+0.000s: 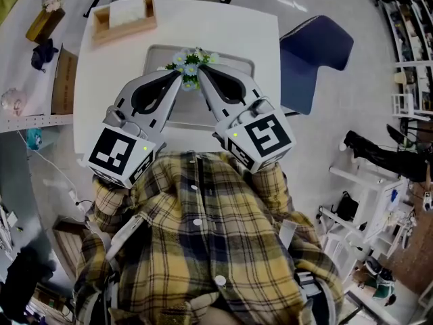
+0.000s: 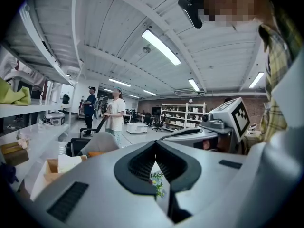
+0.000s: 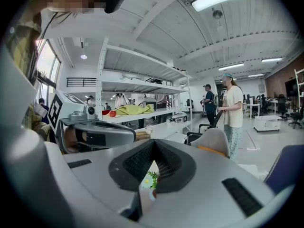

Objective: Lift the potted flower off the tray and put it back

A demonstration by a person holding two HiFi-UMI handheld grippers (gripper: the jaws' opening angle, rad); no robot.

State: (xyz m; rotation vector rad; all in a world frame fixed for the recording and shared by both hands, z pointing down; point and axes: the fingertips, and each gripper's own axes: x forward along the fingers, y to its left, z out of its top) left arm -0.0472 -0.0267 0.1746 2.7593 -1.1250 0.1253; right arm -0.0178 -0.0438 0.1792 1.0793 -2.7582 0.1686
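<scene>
A white surface [image 1: 264, 39] stood on a pale grey floor [image 1: 318, 127], with a dark blue chair [image 1: 316, 46] just beside its far right corner. Long light strips [image 2: 160, 46] ran along the white beamed ceiling [image 2: 109, 18]. White shelving [image 3: 137, 85] lined one side of the open hall.

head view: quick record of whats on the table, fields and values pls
surface: white square table
tray: flat grey tray, mid-table
plant: potted flower with pale blooms and green leaves, over the tray's far part; pot hidden
left gripper: shut, empty, tip close to the blooms
right gripper: shut, empty, tip close to the blooms
other: open wooden box at the table's far left corner; blue chair right of the table
</scene>
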